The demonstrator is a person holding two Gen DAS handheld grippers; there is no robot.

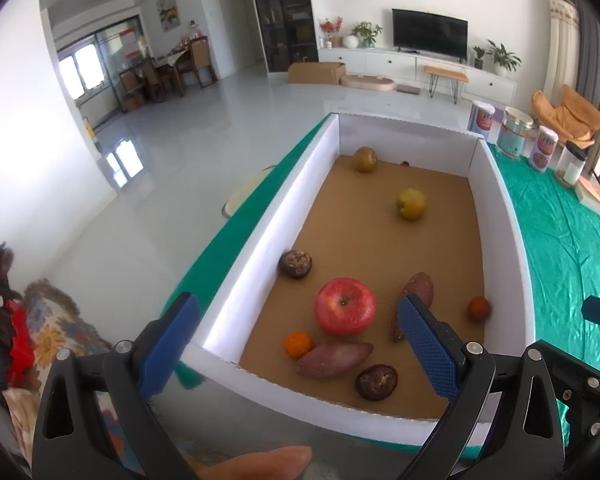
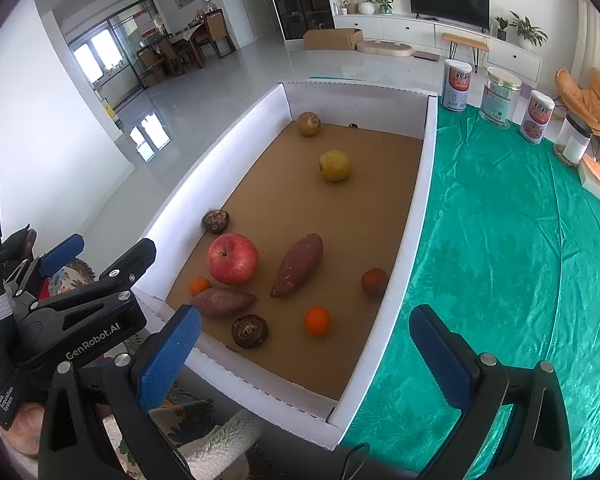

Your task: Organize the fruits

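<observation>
A white-walled cardboard box (image 1: 256,240) (image 2: 420,184) holds loose produce. A red apple (image 1: 345,306) (image 2: 233,258) lies near the front, with two sweet potatoes (image 1: 334,359) (image 2: 298,265), small oranges (image 1: 297,344) (image 2: 317,321), dark shrivelled fruits (image 1: 295,264) (image 2: 250,331), a yellow-green fruit (image 1: 411,203) (image 2: 335,165) and a brownish pear (image 1: 365,159) (image 2: 309,123) at the far end. My left gripper (image 1: 300,352) is open and empty above the box's near-left corner. My right gripper (image 2: 304,360) is open and empty above the near edge.
The box sits on a green cloth (image 2: 500,240) covering the table. Several tins and jars (image 2: 500,98) stand at the back right. The left gripper's body (image 2: 80,312) shows at the left of the right wrist view. Patterned fabric (image 1: 56,320) lies below left.
</observation>
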